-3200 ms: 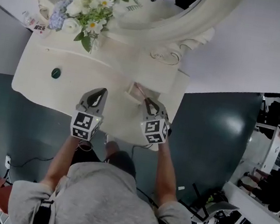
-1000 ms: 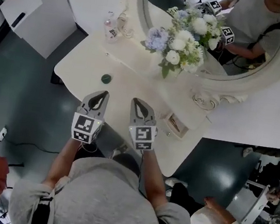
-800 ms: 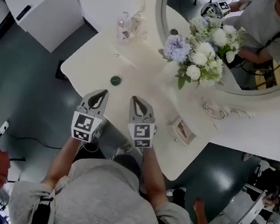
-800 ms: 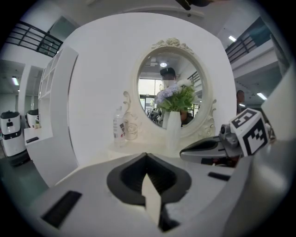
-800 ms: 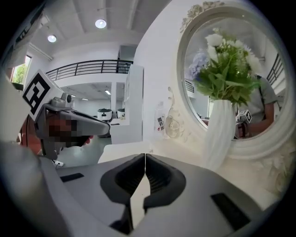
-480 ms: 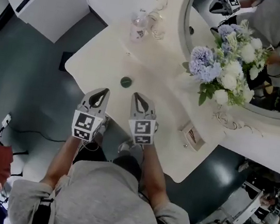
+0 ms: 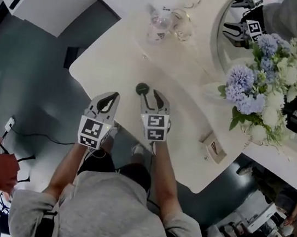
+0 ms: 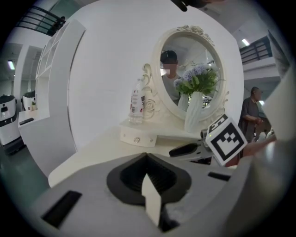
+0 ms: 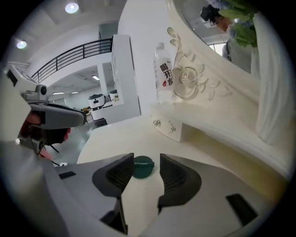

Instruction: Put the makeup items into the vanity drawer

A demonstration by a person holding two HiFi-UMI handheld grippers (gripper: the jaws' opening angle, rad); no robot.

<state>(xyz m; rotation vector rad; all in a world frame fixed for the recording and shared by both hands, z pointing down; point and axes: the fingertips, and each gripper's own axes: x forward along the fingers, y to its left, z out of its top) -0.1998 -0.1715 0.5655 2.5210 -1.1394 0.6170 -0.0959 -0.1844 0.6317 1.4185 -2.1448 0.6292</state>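
The right hand-held gripper, its jaws just opened, is aimed at the green compact lying just ahead of its tips, untouched. The compact should be straddled squarely, low to the surface, before closing. The left hand-held gripper is shut, empty.

Right gripper: jaws apart, just opened, pressing on nothing.
Green compact: flat on vanity top, in the gap at the jaw tips.
Bottle: upright, behind small drawer.
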